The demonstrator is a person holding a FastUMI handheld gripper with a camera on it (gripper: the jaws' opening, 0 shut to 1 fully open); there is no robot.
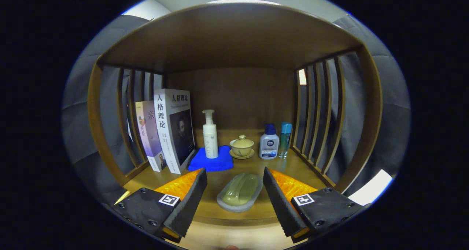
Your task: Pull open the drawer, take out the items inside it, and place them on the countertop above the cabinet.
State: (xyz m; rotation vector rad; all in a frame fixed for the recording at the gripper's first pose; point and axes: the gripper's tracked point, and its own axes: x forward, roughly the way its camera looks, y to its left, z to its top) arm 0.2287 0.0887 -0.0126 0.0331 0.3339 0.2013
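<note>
Ahead, the claw [234,186] gapes around a soap dish [240,192]; beyond stands a Nivea bottle [269,144].

Between the open jaws of the gripper [234,197], touching neither, lies a pale green soap bar [242,189] in a grey dish [223,202]. The counter [263,165] is warm brown wood with a faint grain. Beyond the jaws, a bright blue cloth [214,162] sits under a white pump bottle [210,136]. Beside them stands a mustard-yellow lidded cup [242,145] on a matching saucer, then a white bottle with a dark blue cap [269,144], and a clear teal bottle [285,138]. Two books [165,129] show white and pale pink covers.
</note>
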